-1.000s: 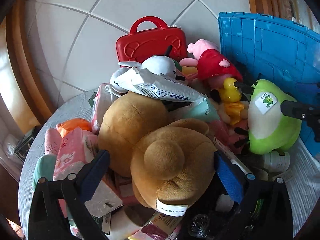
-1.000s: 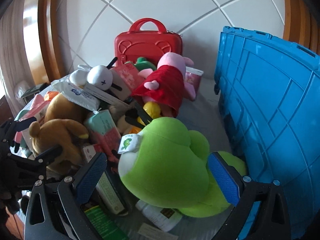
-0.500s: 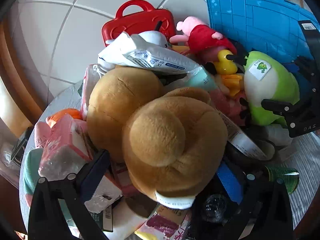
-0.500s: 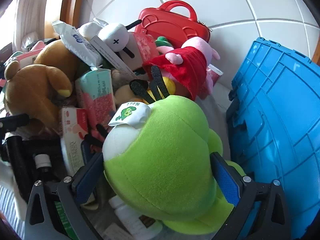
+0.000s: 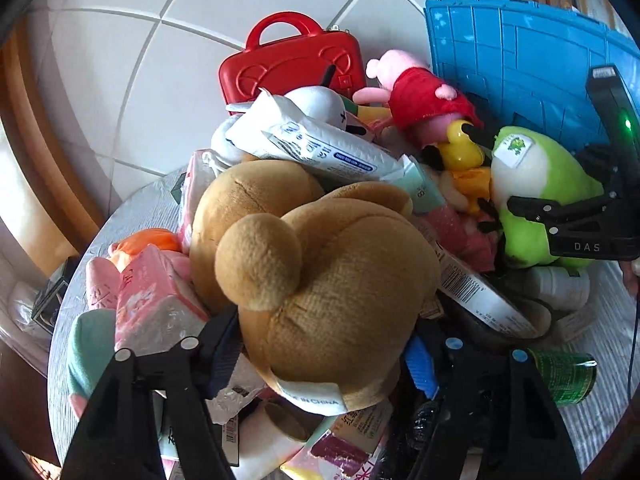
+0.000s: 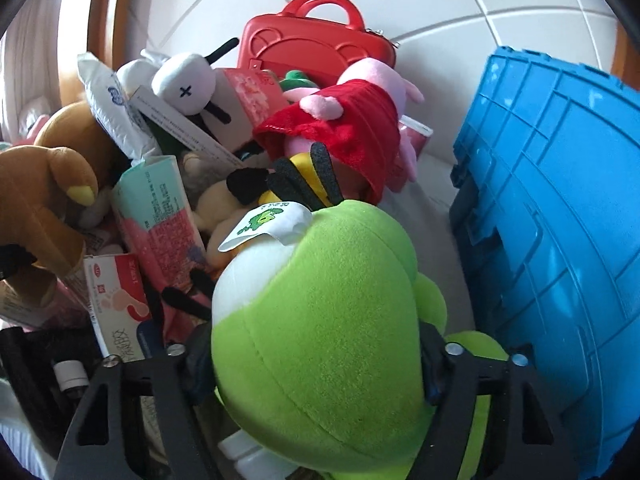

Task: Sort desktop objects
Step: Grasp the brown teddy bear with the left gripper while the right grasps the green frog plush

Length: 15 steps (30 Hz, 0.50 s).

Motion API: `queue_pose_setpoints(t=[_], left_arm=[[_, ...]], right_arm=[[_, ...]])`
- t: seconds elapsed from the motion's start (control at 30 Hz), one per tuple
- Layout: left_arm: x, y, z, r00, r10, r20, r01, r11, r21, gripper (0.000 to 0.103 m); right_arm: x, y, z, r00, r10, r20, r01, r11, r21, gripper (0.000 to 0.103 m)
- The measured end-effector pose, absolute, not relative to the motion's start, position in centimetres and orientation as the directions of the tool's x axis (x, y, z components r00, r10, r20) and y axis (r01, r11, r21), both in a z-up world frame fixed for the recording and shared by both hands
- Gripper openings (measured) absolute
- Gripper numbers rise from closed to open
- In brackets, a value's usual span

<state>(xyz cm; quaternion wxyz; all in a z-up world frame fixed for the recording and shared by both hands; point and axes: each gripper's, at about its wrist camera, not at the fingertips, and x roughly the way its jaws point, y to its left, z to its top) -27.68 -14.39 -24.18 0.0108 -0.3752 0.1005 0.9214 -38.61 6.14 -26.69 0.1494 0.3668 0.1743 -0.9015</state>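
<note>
1. While both grippers sit low in their own frames, each has a soft toy between its jaws, and both pairs of jaws have just been closing.
2. In the left wrist view, the left gripper [image 5: 324, 356] has its jaws pressed against the sides of the brown plush bear [image 5: 332, 280], which fills the centre of the frame.
3. In the right wrist view, the right gripper [image 6: 312, 364] has its jaws squeezing the green plush frog [image 6: 320, 320] at lower centre.
4. Behind them lies a heap on the grey surface [image 5: 132, 216]: a red toy case [image 6: 316, 44] at the top centre, a pink plush pig in a red dress [image 6: 352, 120] just below it, a white plush [image 6: 186, 80] to its left, and a white wipes packet [image 5: 320, 148] resting above the bear.
5. A blue crate [image 6: 560, 220] stands at the right edge, just beside the frog.
6. At the right edge of the left wrist view, the right gripper shows clamped on the frog.
</note>
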Motion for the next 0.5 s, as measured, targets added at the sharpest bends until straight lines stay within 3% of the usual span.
queue_pose_setpoints(t=[0.13,0.5], left_arm=[[-26.9,-14.4,-23.0,-0.742,-0.064,-0.668,-0.077,-0.981,0.179,0.065],[-24.1,-14.5,-19.7,-0.809,-0.094,-0.580,-0.052,-0.972,0.230,0.062]], right_arm=[[-37.9,7.1,-25.7,-0.687,-0.157,-0.709,0.373,-0.914,-0.159,0.064],[-35.3,9.1,-21.6,-0.718,-0.190,-0.670,0.308,-0.949,-0.062,0.064]])
